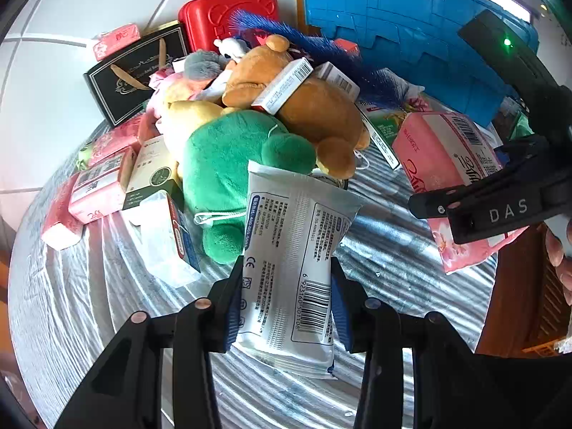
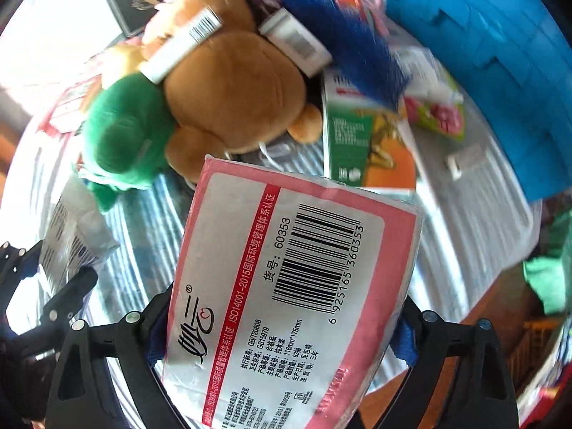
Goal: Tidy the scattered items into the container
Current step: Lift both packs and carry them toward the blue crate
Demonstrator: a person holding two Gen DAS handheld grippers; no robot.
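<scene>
Tissue pack (image 2: 286, 286) lengthwise between right jaws

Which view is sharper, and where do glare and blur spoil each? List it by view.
Left wrist view: sharp; the barcode on the white pouch in the left claw is readable, glare streaks the silver surface, and the fisheye bends the blue crate. Right wrist view: the pink tissue pack in the right claw is crisp, the brown plush bear is motion-smeared, and the upper left is washed out.
</scene>
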